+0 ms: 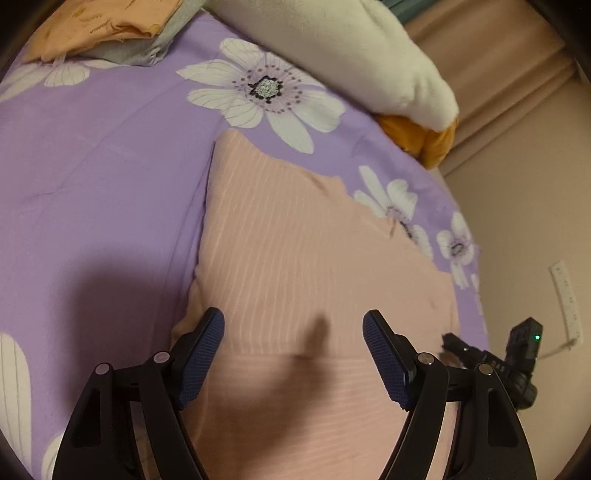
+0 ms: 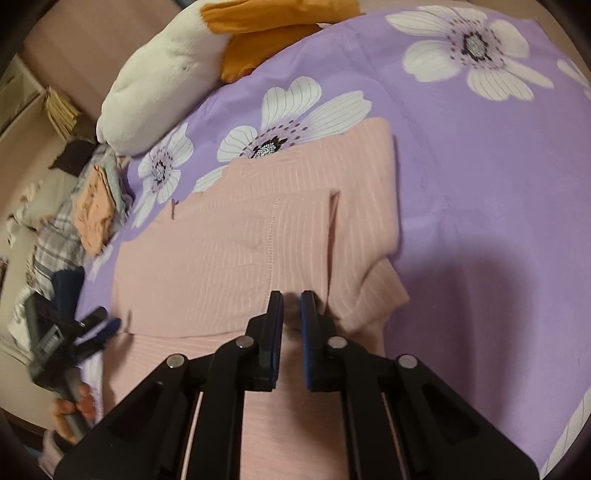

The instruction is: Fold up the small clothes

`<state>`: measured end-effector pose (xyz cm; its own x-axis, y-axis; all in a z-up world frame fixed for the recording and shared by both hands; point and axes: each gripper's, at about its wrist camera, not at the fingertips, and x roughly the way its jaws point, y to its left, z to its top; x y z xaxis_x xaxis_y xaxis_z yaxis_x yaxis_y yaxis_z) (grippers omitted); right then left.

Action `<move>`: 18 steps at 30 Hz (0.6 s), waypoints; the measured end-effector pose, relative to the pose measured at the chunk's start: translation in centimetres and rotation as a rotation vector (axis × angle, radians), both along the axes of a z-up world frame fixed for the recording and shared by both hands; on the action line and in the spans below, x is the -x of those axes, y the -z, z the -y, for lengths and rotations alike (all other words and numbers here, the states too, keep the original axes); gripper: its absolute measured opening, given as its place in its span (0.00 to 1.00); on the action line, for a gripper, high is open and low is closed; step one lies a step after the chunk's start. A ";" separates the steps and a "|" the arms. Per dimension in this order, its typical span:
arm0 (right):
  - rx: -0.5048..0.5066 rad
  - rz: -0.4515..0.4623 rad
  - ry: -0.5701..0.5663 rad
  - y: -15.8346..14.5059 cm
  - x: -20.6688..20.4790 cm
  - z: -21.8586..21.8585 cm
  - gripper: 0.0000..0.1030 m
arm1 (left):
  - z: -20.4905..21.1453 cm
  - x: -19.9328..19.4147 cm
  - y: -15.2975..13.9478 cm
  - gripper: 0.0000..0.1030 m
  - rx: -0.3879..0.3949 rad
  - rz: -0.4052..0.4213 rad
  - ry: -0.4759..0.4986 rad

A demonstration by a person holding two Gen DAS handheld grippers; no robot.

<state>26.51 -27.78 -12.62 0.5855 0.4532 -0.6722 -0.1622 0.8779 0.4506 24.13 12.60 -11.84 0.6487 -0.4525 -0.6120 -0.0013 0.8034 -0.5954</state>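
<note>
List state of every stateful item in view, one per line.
left tongs: open, over the pink garment, nothing between them.
right tongs: nearly closed, narrow gap; whether they pinch fabric, cannot tell.
pink striped garment: partly folded, lying flat on the bedsheet.
orange and grey clothes: folded, stacked at the far corner.
clothes pile: unfolded, heaped beside the bed.
purple floral bedsheet: spread, lightly creased.

One pink striped garment [image 1: 295, 240], two grippers, one white plush toy [image 1: 354, 55], perhaps two folded clothes [image 1: 103, 29].
</note>
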 end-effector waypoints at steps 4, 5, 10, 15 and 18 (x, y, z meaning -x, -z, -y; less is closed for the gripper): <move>-0.013 0.026 -0.009 -1.5 3.0 0.8 0.36 | -1.2 2.6 -1.7 0.76 0.032 0.019 0.008; -0.036 0.032 -0.011 -1.7 4.3 1.3 0.39 | -1.6 3.5 -2.0 0.76 0.037 0.028 0.007; -0.069 0.017 0.024 -1.0 9.2 4.0 0.45 | -3.2 8.2 -1.1 0.81 0.109 -0.008 0.024; -0.109 -0.046 0.064 1.4 13.7 6.8 0.45 | -3.3 12.1 1.3 0.81 0.134 -0.053 0.035; -0.160 -0.093 0.046 3.0 15.4 7.3 0.45 | -3.0 13.8 2.2 0.81 0.197 -0.049 0.059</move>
